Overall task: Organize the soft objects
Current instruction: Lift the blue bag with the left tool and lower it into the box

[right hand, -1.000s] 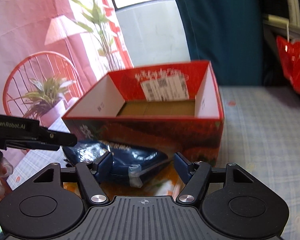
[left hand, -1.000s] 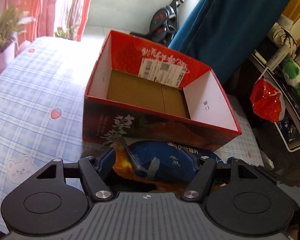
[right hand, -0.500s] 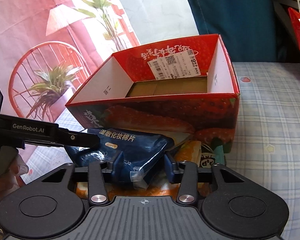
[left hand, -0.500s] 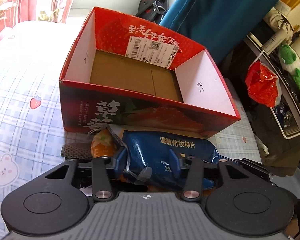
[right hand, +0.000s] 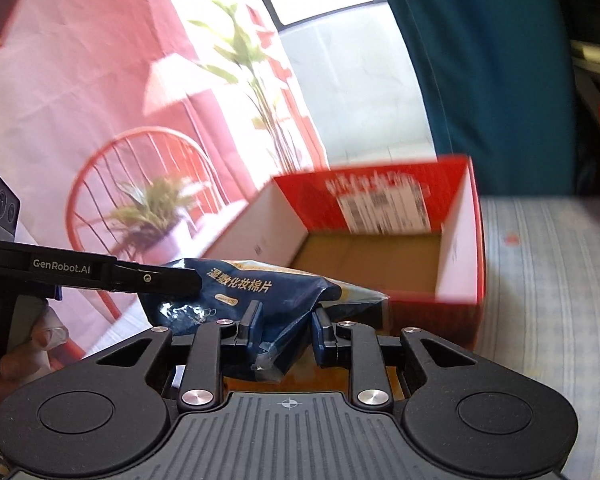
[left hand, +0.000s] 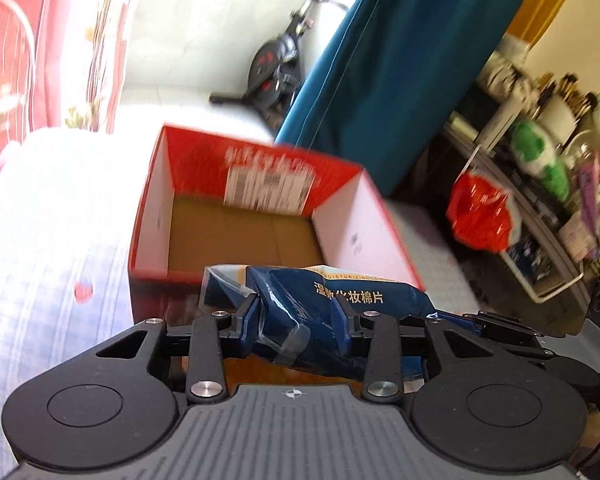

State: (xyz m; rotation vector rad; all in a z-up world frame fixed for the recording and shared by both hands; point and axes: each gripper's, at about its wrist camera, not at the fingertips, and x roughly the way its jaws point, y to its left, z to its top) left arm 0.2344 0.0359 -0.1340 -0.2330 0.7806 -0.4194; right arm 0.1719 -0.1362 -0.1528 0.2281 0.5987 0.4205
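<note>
Blue cotton-pad packet (left hand: 340, 300) lies crosswise, pinched as the left gripper (left hand: 298, 314) jaws keep closing, just before the red box (left hand: 260, 184), bare cardboard inside.

Right view: packet (right hand: 260, 292) crosswise, right gripper (right hand: 286, 326) closing on it; box (right hand: 380, 216) holds nothing.

My left wrist camera sits just behind the left gripper (left hand: 296, 312), looking forward and down over its fingers, very near the crinkled dark-blue plastic pack (left hand: 340, 296), with the open red cardboard box (left hand: 148, 216) close beyond. My right wrist camera looks the same way over the right gripper (right hand: 286, 330), from the box's other side. Both views share the pack (right hand: 236, 288), the box (right hand: 476, 240) and the checked-cloth counter (right hand: 540, 280). The right view also catches the left gripper's black finger (right hand: 156, 280).
</note>
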